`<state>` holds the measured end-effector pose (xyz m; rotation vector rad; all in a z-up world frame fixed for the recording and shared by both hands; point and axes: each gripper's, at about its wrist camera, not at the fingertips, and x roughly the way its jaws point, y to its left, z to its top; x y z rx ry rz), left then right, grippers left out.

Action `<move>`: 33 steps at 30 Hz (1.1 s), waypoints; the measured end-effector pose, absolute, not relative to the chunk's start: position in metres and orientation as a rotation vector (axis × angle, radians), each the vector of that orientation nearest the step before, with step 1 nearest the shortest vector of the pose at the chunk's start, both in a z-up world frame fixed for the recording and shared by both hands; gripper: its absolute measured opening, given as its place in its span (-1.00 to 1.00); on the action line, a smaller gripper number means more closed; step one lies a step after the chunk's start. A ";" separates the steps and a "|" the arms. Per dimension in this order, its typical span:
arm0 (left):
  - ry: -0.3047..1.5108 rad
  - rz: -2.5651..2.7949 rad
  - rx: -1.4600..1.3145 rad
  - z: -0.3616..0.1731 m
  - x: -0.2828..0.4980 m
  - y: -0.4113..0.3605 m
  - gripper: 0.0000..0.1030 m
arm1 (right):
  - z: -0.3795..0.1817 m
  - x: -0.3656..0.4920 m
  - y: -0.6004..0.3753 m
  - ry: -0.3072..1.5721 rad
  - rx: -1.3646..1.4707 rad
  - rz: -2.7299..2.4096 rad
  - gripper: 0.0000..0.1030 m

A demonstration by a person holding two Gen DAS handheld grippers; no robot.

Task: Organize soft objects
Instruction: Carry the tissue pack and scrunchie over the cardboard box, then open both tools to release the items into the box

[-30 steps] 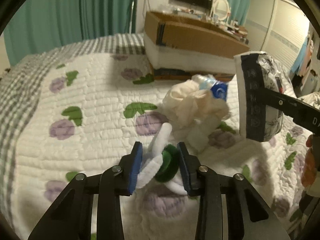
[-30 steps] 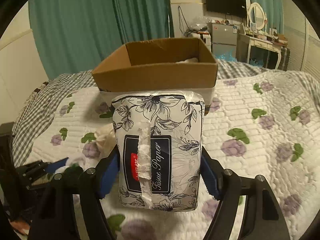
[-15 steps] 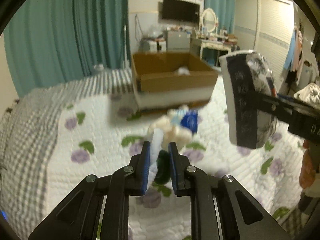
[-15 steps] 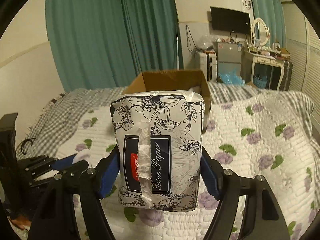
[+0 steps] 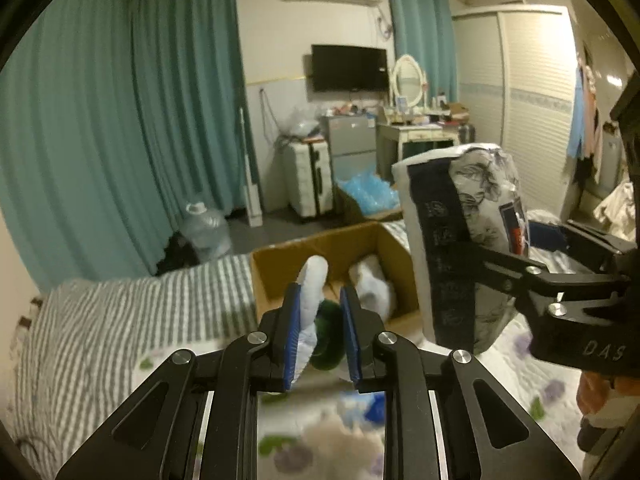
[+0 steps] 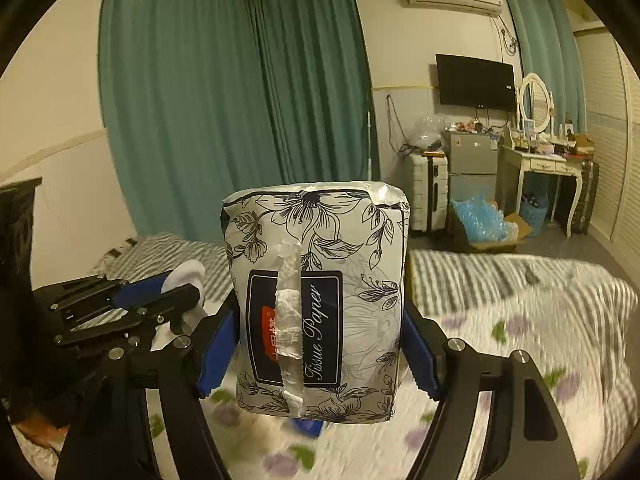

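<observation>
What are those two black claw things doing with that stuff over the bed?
A person is tidying soft things into the cardboard box on the bed. The left hand-held gripper is squeezing a white and green plush toy, held up in front of the box. The right hand-held gripper grips a flowery tissue paper pack, upright in the air. Something white already lies in the box. Neither thing has been dropped in yet.

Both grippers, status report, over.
Left gripper shut on white-and-green plush. Right gripper shut on tissue pack. Cardboard box ahead, nothing blocking.
</observation>
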<state>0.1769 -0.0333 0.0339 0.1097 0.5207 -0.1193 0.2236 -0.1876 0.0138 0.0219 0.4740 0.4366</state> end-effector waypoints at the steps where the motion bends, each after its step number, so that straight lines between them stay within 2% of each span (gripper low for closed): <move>1: 0.522 -0.119 0.115 0.032 0.191 -0.034 -0.60 | 0.013 0.238 -0.185 0.479 0.014 0.425 0.41; 9: 0.602 -0.076 0.140 -0.024 0.298 -0.028 -0.56 | -0.038 0.341 -0.175 0.599 0.052 0.408 0.42; 13: 0.677 -0.028 0.145 -0.059 0.333 -0.019 -0.12 | -0.064 0.369 -0.169 0.632 0.030 0.371 0.63; 14: 0.681 -0.025 0.134 -0.065 0.336 -0.017 0.14 | -0.067 0.373 -0.170 0.636 0.031 0.368 0.72; 15: 0.677 -0.021 0.124 -0.069 0.339 -0.015 0.31 | -0.070 0.376 -0.171 0.630 0.037 0.364 0.76; 16: 0.668 -0.018 0.122 -0.070 0.339 -0.013 0.60 | -0.070 0.377 -0.174 0.613 0.049 0.360 0.79; 17: 0.653 -0.014 0.122 -0.070 0.338 -0.013 0.66 | -0.072 0.376 -0.177 0.606 0.056 0.366 0.79; 25: 0.537 0.020 0.091 -0.035 0.310 -0.006 0.66 | -0.026 0.338 -0.196 0.487 0.045 0.331 0.92; 33: 0.420 0.028 0.055 0.050 0.216 0.005 0.71 | 0.062 0.237 -0.202 0.361 -0.042 0.305 0.97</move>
